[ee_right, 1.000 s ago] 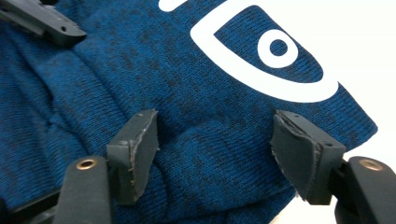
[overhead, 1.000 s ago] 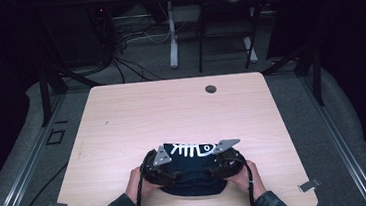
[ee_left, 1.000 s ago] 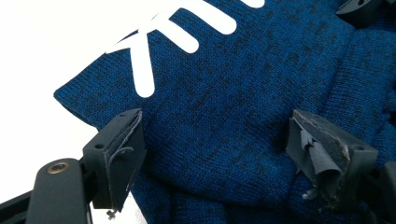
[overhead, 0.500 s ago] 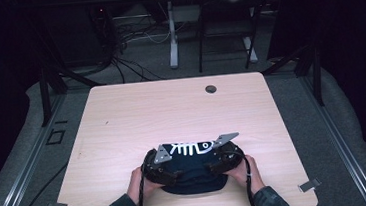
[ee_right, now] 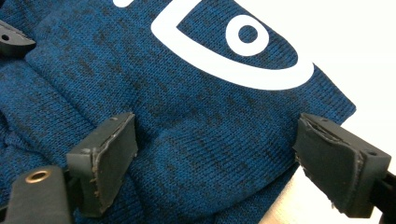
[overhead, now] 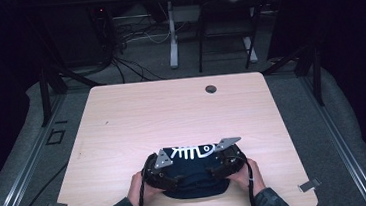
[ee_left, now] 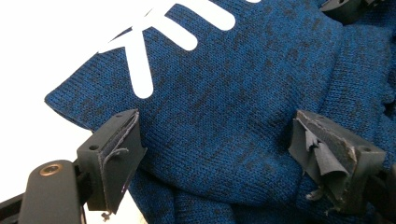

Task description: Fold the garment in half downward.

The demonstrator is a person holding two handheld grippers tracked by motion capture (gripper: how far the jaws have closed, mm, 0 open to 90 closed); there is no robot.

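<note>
Black padded jaws of the left gripper [ee_left: 215,158] stand wide apart over blue knit, their worn pads clear of the cloth between them. The right gripper [ee_right: 215,161] sits the same way, its jaws having just been opening, with the knit lying loose in the gap and nothing pinched. Both tools bear on a folded dark blue sweater [overhead: 193,168] printed with a white fish skeleton [overhead: 193,152], which lies bunched at the near edge of the pale wood table [overhead: 172,114]. Seen from the high view, the left gripper [overhead: 159,171] flanks one side of the sweater and the right gripper [overhead: 225,162] the other, a hand behind each. A round grommet [overhead: 211,88] sits well apart at the far edge.
</note>
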